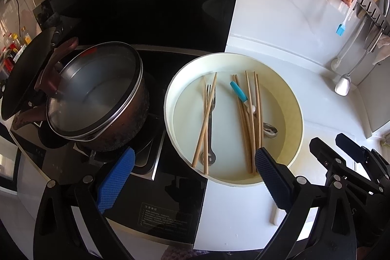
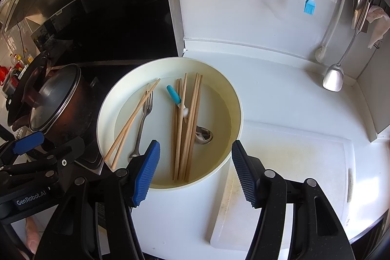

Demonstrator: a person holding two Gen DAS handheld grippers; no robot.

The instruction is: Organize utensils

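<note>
White counter (image 2: 280, 94) beside the stove carries a round basin (image 2: 234, 99) holding chopsticks (image 2: 189, 128), fork (image 2: 142, 123) and spoon (image 2: 203, 134). Both grippers, left (image 1: 192, 177) and right (image 2: 195, 172), hover spread, empty. Advise pinching the near chopstick ends squarely.

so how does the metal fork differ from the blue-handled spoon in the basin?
The metal fork is bare metal throughout; the blue-handled spoon has a blue grip. The fork lies left with a loose pair of wooden chopsticks across it; the spoon is tucked into the right-hand chopstick bundle, its bowl poking out beside it. Both lie flat in the round cream basin, ungripped.
</note>
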